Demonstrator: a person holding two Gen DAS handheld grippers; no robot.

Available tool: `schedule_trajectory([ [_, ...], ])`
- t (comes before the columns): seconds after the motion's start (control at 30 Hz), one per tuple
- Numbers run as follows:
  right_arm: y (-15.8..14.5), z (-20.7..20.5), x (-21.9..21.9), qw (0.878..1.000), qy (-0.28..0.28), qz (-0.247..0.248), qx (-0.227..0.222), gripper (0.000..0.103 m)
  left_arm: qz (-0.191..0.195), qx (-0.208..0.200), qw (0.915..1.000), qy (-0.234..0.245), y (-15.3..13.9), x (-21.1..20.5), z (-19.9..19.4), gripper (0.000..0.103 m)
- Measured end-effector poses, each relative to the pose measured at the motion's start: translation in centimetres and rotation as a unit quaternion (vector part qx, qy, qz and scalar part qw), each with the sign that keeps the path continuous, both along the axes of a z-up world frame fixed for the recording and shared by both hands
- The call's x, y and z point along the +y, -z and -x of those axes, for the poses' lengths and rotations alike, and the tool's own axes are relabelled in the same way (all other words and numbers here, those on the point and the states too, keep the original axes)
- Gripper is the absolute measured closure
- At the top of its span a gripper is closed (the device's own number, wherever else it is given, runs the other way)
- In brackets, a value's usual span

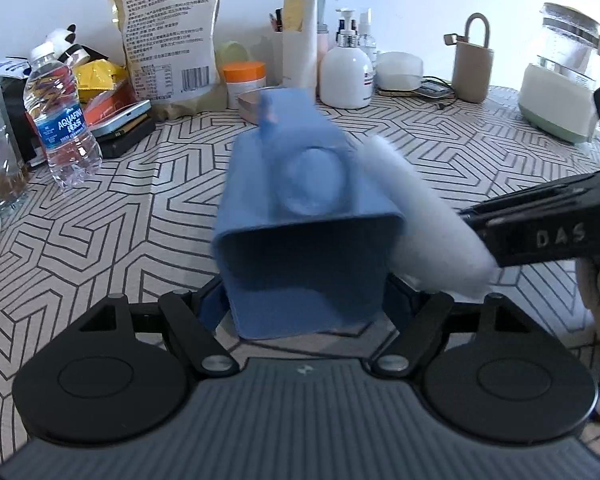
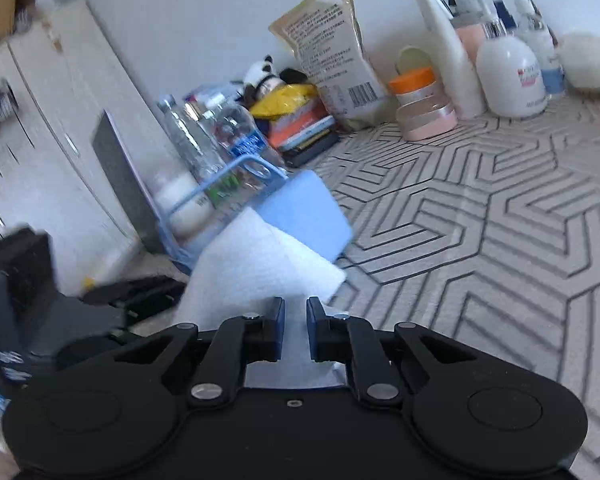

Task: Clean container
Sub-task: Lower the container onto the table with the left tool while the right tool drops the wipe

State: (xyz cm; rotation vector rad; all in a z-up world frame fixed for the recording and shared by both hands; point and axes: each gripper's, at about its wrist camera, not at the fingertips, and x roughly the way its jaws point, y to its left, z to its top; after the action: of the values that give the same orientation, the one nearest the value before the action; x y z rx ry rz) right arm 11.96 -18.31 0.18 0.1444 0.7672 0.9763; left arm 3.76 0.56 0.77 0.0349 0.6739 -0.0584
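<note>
**Blue container gripped and wiped with white cloth**

Left wrist view: the blue container is held tipped above the patterned tablecloth, clamped between the left gripper fingers. A white cloth is pressed against the container's right side.

Right wrist view: the cloth is pinched in the narrowly set right gripper and laid against the container, in front of the water bottles.

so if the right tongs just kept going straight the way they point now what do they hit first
Most likely the blue container. The right tongs are shut on a white cloth, which already reaches the container's side, so the cloth presses in first. Motion blur makes the depth uncertain. The left tongs hold the container.
</note>
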Motion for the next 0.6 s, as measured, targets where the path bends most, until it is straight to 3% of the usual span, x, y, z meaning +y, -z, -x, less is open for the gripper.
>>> schedule_trajectory([
  [0.07,-0.3,-0.1,0.4,0.998,0.019,0.047,-0.021,0.089,-0.004,-0.001,1.0000,-0.008,0.0,0.1,-0.6,0.025],
  [0.13,-0.6,-0.2,0.5,0.995,0.031,0.084,-0.043,0.096,-0.004,0.000,0.9998,-0.017,0.0,0.4,-1.2,0.025],
  [0.33,-1.7,-0.4,0.3,0.973,0.089,0.190,-0.097,0.093,0.002,0.000,0.9998,-0.020,-0.2,0.9,-1.3,0.025],
  [0.4,-2.1,-0.1,0.0,0.968,0.101,0.201,-0.108,0.091,-0.002,-0.004,0.9998,-0.018,-0.4,0.8,-0.8,0.022],
  [0.5,-3.1,0.8,-0.9,0.976,0.095,0.158,-0.113,0.086,-0.001,-0.014,0.9998,-0.017,-0.8,1.0,0.2,0.017],
  [0.57,-3.8,1.5,-1.4,0.986,0.072,0.106,-0.104,0.078,-0.003,-0.016,0.9998,-0.013,-0.9,0.9,0.8,0.016],
  [0.6,-4.1,1.8,-1.6,0.991,0.054,0.074,-0.093,0.069,-0.006,-0.017,0.9998,-0.013,-0.9,0.8,1.1,0.016],
])
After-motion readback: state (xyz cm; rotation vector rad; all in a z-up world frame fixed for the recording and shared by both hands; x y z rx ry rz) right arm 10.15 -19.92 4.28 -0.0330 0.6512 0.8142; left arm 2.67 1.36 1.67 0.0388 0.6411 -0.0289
